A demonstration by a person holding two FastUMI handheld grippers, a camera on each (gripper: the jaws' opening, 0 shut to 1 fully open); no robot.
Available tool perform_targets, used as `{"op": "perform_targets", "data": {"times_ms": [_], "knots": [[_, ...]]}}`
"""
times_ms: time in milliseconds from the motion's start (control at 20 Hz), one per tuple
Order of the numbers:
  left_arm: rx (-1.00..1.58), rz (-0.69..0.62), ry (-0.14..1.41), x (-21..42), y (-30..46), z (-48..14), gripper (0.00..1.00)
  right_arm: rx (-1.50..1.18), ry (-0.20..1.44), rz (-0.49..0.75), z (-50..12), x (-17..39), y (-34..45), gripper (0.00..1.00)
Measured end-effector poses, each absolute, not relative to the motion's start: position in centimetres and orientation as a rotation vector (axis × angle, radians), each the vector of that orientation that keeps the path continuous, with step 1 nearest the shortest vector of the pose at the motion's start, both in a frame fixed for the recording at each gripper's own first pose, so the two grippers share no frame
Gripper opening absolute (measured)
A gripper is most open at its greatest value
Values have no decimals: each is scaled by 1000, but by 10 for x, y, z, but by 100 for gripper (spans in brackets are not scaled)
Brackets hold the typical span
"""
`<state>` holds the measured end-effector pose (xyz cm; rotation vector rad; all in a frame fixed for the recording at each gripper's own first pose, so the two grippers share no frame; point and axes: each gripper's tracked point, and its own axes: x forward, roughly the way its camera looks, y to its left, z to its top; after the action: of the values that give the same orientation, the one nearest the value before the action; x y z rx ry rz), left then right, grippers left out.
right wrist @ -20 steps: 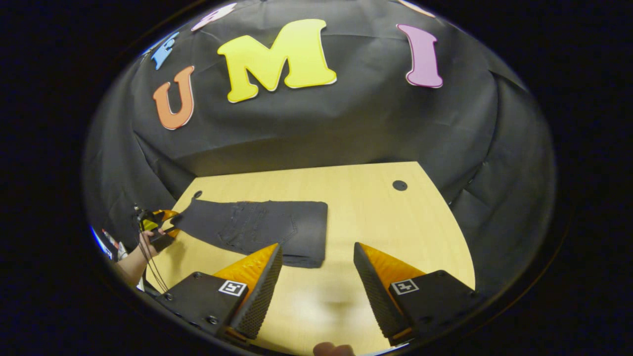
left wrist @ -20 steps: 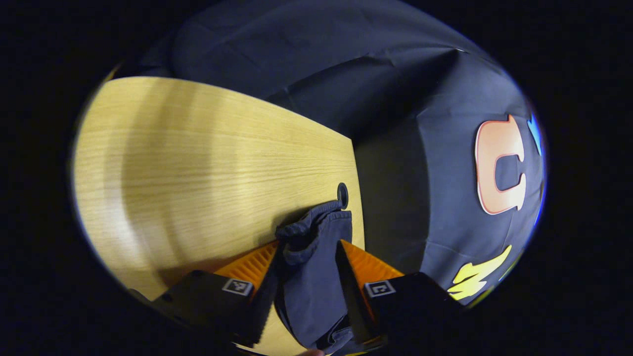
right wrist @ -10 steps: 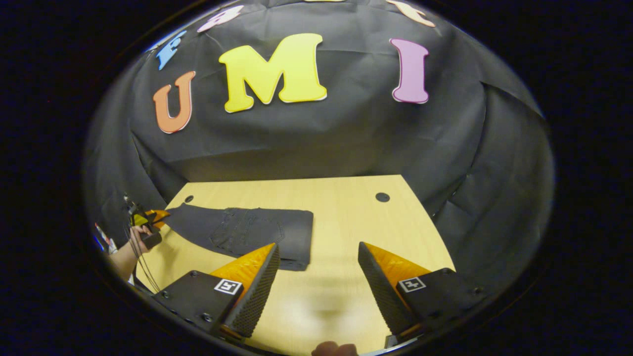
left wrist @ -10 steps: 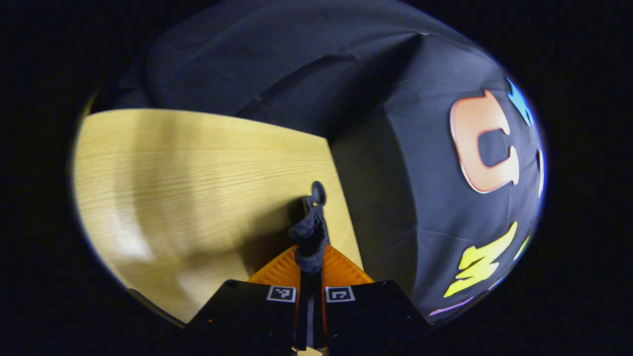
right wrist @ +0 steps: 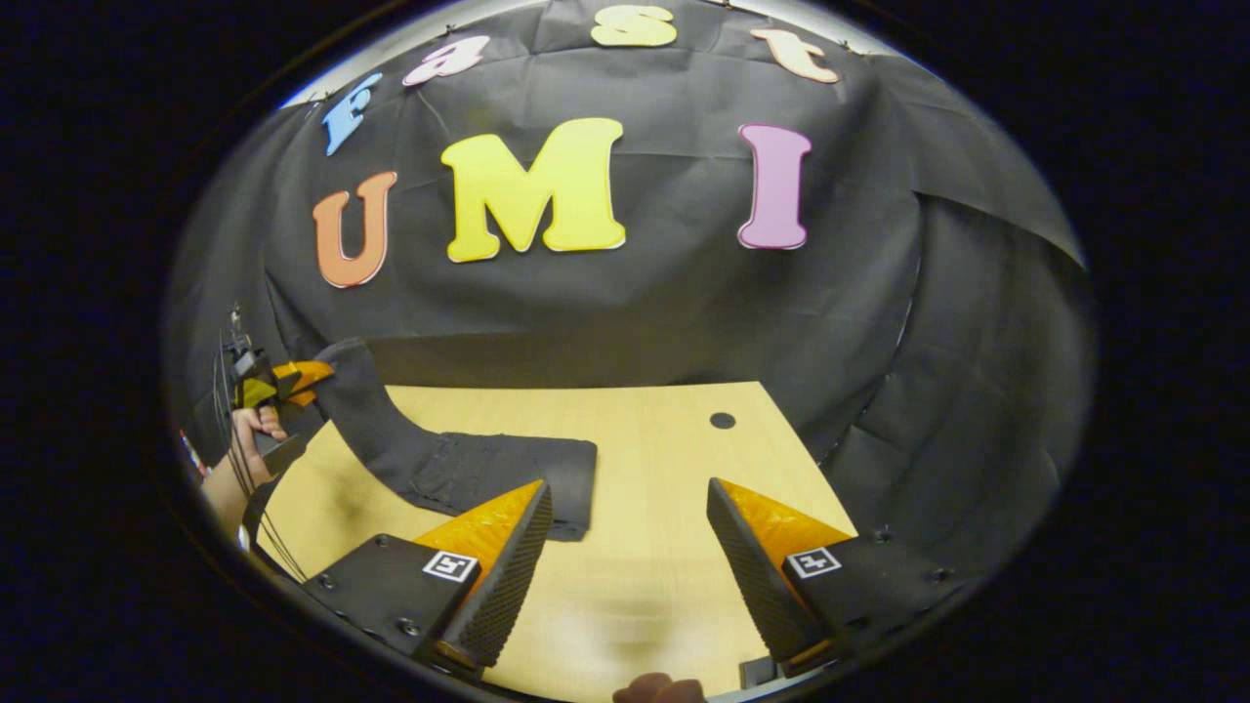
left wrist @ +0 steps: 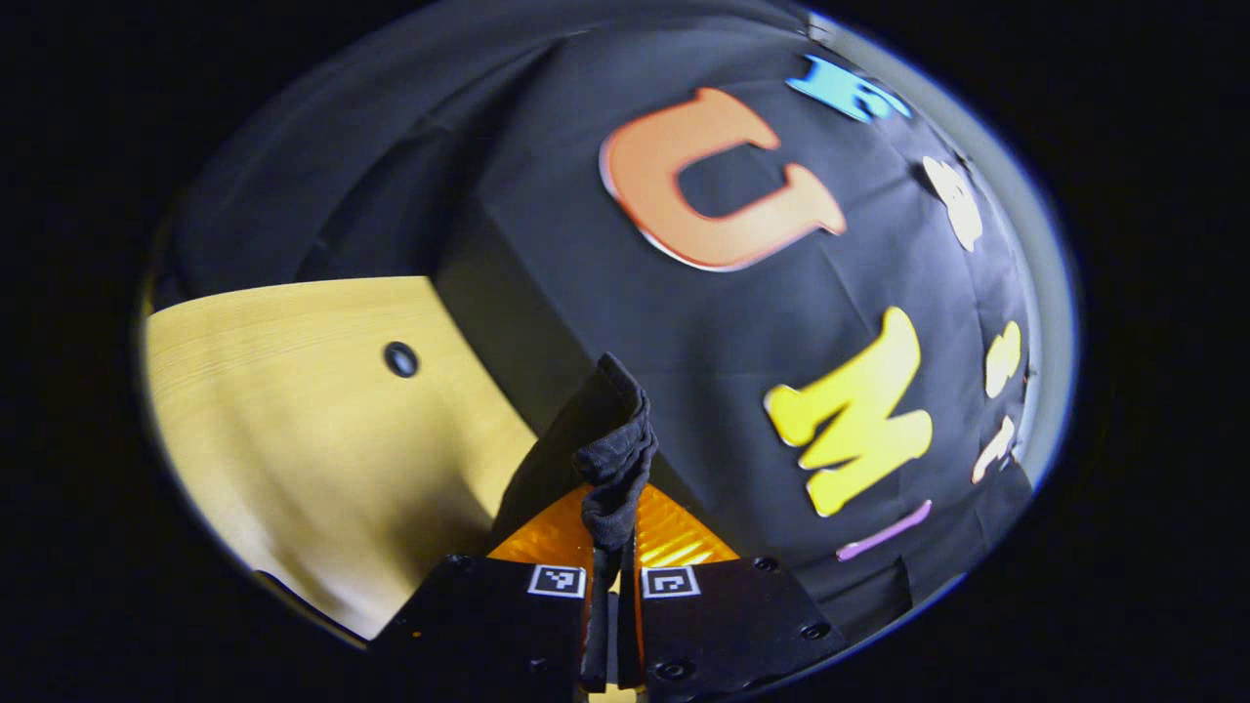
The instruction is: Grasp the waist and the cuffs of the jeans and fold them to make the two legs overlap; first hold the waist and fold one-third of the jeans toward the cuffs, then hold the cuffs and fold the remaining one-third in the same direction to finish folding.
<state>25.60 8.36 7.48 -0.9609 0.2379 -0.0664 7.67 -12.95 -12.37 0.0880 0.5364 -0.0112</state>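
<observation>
Left gripper clamped on cuffs of jeans, raised above table; right gripper open, holding nothing.

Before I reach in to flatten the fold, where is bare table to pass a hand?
Bare wood lies right of the jeans, up to the round hole and table edge. The left end is crowded: the left claw holds the lifted cuffs there.

The desk is of light wood with a small dark round hole near its far right corner. Dark jeans lie folded on its left part, with one end raised off the surface.
</observation>
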Motion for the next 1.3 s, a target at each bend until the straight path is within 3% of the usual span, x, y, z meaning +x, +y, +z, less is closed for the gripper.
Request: {"op": "perform_targets", "data": {"times_ms": [200, 450, 550, 700, 950, 1050, 1100, 1200, 1250, 1300], "knots": [[-858, -214, 280, 255, -20, 91, 7, 122, 522, -98, -121, 49, -166, 98], [-732, -295, 408, 250, -121, 47, 7, 162, 541, -217, -131, 15, -218, 99], [-720, -335, 468, 243, -153, 20, 7, 176, 554, -254, -137, 6, -234, 94], [-710, -326, 592, 240, -185, -32, 7, 194, 584, -286, -152, -2, -249, 100], [-720, -266, 723, 256, -231, -76, 10, 224, 636, -292, -176, -1, -257, 98], [-709, -246, 765, 259, -240, -89, 13, 232, 651, -291, -184, 3, -258, 94], [-705, -231, 784, 260, -242, -99, 17, 242, 654, -288, -186, 7, -257, 99], [-709, -210, 793, 258, -240, -106, 18, 261, 658, -278, -189, 12, -253, 94], [-714, -225, 804, 253, -242, -103, 19, 264, 654, -269, -189, 16, -249, 99], [-710, -233, 813, 254, -249, -107, 37, 265, 655, -256, -189, 19, -245, 99]]}}
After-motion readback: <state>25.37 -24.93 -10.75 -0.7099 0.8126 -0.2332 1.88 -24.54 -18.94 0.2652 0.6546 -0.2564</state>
